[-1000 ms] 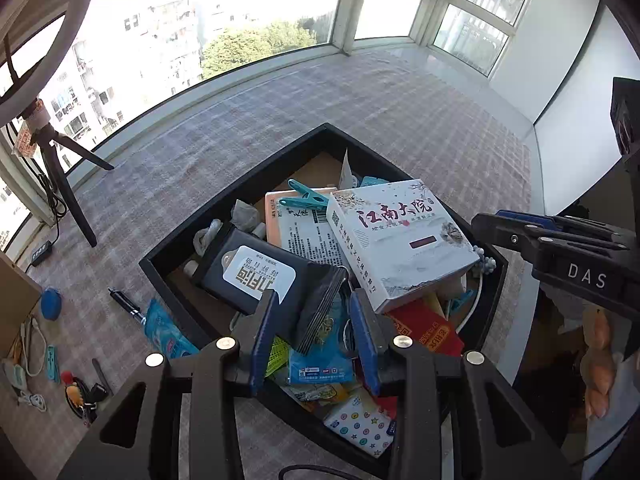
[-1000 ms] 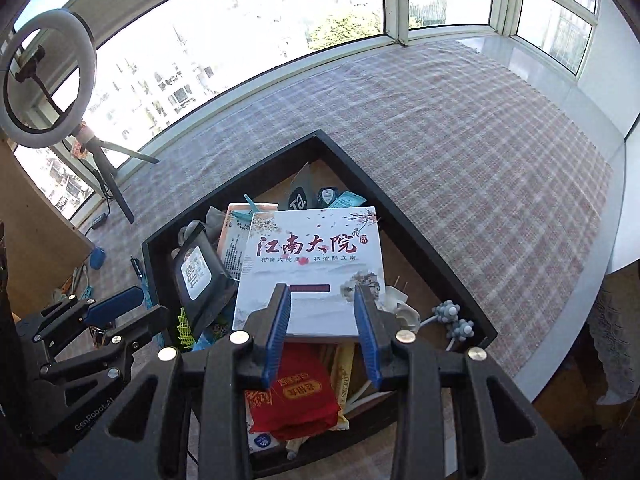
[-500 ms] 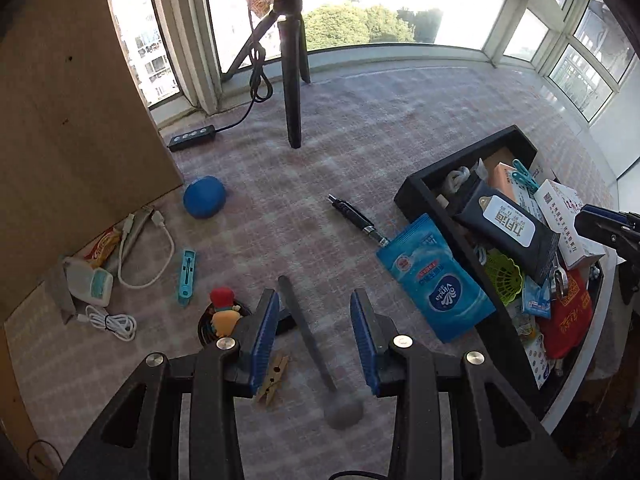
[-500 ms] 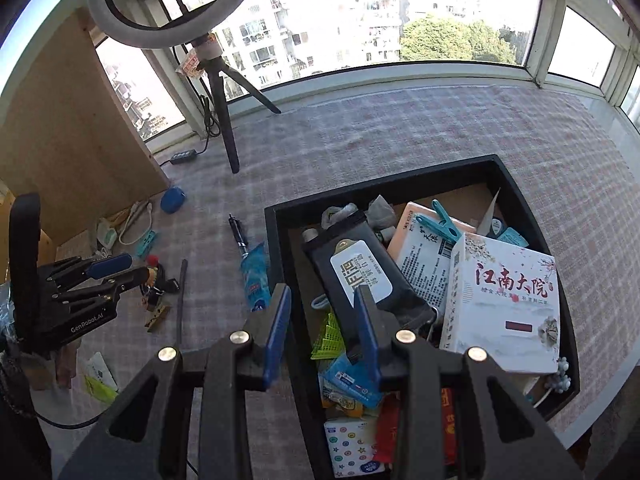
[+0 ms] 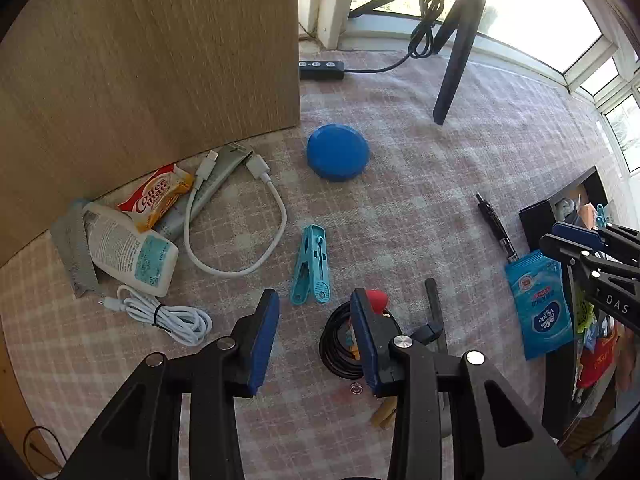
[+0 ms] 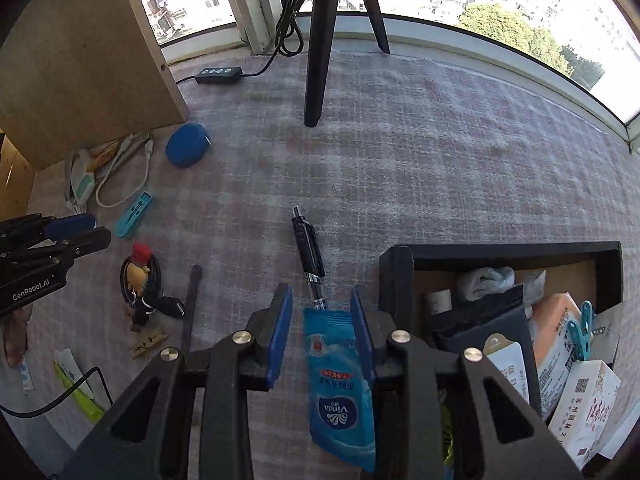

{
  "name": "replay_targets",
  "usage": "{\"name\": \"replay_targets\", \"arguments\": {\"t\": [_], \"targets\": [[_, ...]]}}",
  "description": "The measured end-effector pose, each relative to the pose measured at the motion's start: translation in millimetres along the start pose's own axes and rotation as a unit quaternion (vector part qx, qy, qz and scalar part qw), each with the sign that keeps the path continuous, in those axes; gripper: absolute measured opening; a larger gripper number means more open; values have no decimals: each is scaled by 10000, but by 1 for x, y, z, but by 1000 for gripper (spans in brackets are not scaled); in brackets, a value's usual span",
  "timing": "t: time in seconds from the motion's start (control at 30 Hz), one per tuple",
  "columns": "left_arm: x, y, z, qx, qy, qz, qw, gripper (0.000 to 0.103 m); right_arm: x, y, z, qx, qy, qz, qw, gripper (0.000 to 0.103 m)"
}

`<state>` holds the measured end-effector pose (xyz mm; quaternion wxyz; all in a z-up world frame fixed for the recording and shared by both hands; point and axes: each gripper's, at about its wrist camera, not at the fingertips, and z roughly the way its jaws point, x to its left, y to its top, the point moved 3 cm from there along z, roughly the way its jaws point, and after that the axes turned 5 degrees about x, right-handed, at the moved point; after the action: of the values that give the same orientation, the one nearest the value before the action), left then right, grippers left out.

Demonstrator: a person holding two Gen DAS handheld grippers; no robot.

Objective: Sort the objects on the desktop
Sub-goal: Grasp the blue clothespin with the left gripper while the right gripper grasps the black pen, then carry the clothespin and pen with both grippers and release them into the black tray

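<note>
one blue tissue pack (image 6: 340, 376) printed "vinda" lies flat on the checked cloth (image 6: 400, 160) beside the black box (image 6: 396, 276), between the right gripper's (image 6: 322, 312) just-narrowed jaws; left gripper (image 5: 314, 320) spread, empty.

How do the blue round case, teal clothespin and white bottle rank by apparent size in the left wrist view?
1. white bottle
2. blue round case
3. teal clothespin
The bottle and case look close, so their order is unsure.
</note>
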<state>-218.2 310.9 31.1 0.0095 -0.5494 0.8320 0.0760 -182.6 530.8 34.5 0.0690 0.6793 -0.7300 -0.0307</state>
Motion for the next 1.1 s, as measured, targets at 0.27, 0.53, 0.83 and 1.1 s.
{"name": "replay_targets", "arguments": {"t": [0.27,0.53,0.83,1.1], "targets": [[-2,14,27,212,276,13,9994,34,-4,17,28,297,59,-58,9995,25],[-10,15,44,292,407,135,9987,24,-10,21,42,450,116,-55,9989,25],[-9,17,42,222,322,131,9991,22,-1,14,47,400,96,-44,9991,15],[1,17,-1,-246,163,-41,9996,22,9,21,2,-251,519,193,9981,14]]}}
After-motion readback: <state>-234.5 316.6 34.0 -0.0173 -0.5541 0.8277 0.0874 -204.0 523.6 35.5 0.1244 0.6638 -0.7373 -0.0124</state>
